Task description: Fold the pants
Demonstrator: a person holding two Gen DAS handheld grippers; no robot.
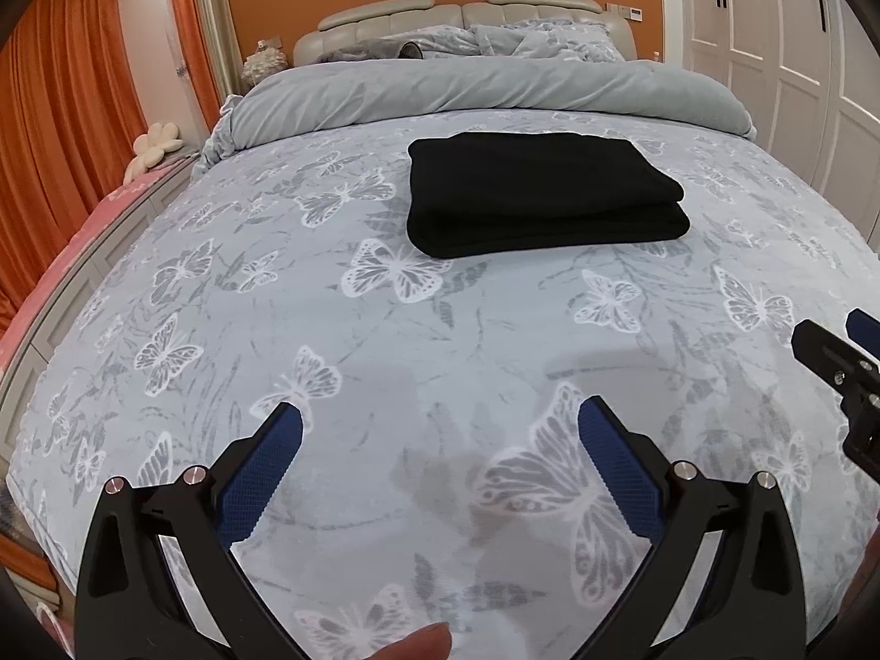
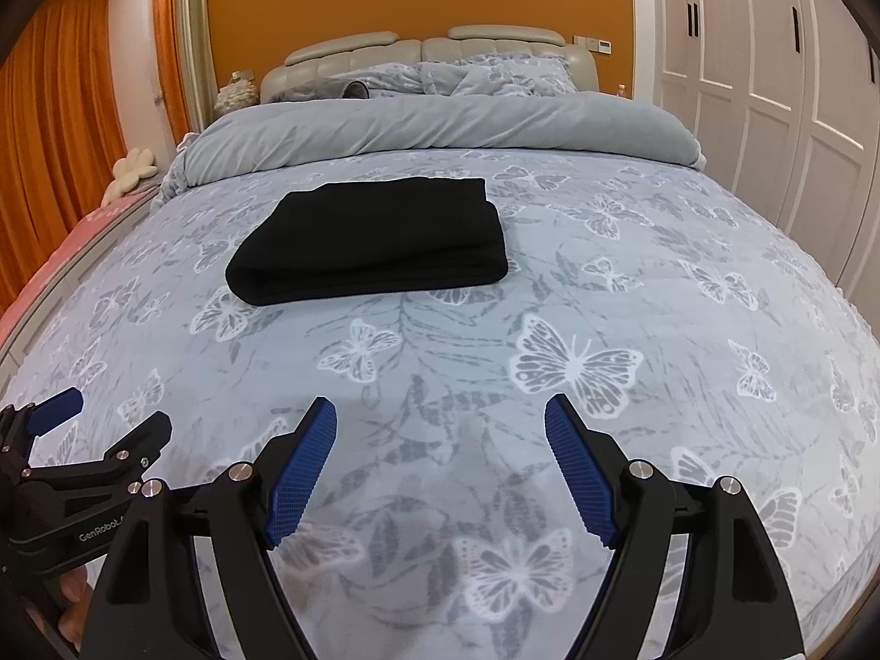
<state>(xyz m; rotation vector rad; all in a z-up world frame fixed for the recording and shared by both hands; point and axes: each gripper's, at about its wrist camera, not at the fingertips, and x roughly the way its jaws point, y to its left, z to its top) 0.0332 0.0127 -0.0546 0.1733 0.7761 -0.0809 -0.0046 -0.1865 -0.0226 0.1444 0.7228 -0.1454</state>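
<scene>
**Black pants folded flat on the bed**

The black pants point(image 1: 542, 192) sit folded into a neat, thick rectangle, layers stacked one on another, with the rounded fold edge showing along the near side. They lie flat on the butterfly-print bedspread point(image 1: 385, 341), around the middle of the bed, just short of the rolled-back grey duvet point(image 1: 484, 91). Nothing touches the pants.
</scene>
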